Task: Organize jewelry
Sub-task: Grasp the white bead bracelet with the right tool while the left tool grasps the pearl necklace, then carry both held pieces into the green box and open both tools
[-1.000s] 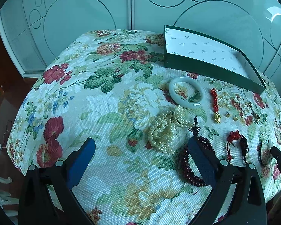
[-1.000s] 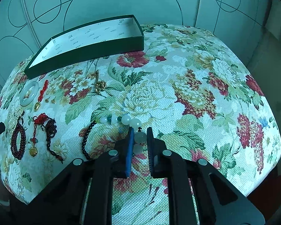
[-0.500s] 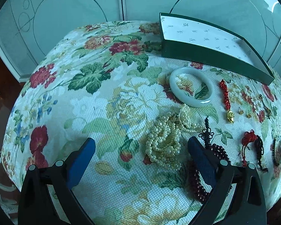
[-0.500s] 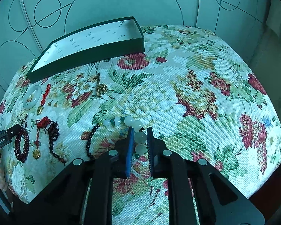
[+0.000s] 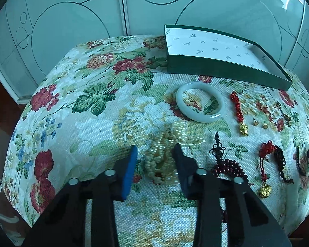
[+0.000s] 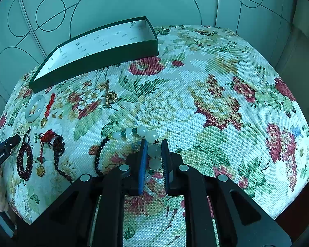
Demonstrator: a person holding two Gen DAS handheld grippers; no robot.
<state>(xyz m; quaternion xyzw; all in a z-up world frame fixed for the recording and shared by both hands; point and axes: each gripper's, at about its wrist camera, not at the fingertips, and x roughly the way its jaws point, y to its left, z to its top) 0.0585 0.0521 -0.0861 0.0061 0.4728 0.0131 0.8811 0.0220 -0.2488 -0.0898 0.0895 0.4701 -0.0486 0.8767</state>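
A heap of pearl necklace [image 5: 164, 154] lies on the floral cloth between my left gripper's [image 5: 155, 151] fingers, which are half closed around it with gaps on both sides. My right gripper [image 6: 153, 151] is shut on a jade-and-black bead bracelet [image 6: 142, 132], pinching a pale bead. An open green box [image 5: 222, 55] stands at the back; it also shows in the right wrist view [image 6: 96, 47].
A white jade bangle [image 5: 199, 101], red charm [image 5: 238, 111], dark red bead bracelet [image 5: 230, 165], red-and-black tassel charm [image 5: 272, 162] and small gold earrings [image 5: 259, 122] lie right of the pearls. A gold chain [image 6: 111, 96] lies before the box.
My left gripper moved right over the pearl heap and its fingers narrowed from wide open around it. My right gripper stayed shut on the bead bracelet.
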